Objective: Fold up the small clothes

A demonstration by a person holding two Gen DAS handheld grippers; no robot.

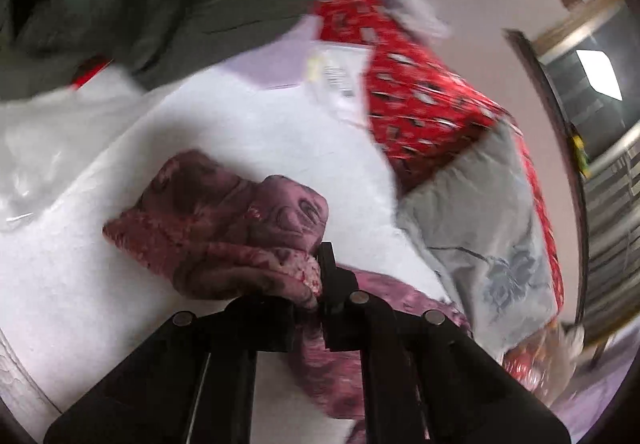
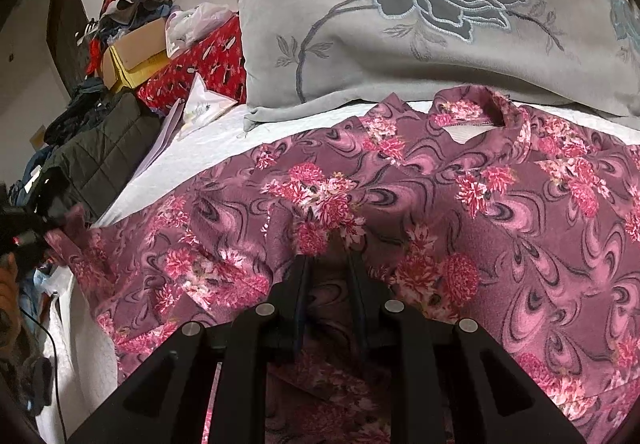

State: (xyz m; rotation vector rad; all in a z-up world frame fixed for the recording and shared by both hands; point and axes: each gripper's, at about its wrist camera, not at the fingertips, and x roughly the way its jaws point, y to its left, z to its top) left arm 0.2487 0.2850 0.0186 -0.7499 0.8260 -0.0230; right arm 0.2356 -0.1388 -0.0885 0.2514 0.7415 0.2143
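A mauve garment with pink flowers (image 2: 460, 204) lies spread on the white bed sheet (image 2: 192, 160), its neck opening toward the grey pillow. My right gripper (image 2: 328, 256) is shut on a fold of this garment near its middle. My left gripper (image 1: 316, 276) is shut on a bunched edge of the same garment (image 1: 224, 228) and holds it just above the sheet (image 1: 120, 284). The left gripper also shows at the left edge of the right wrist view (image 2: 36, 220), clamping the garment's corner.
A grey pillow with an embroidered flower (image 2: 420, 16) lies just behind the garment. A red patterned bundle (image 2: 208, 56), a cardboard box (image 2: 136, 52) with clothes on it and a dark quilted jacket (image 2: 104, 148) lie along the left. A clear plastic bag (image 1: 32, 172) lies on the sheet.
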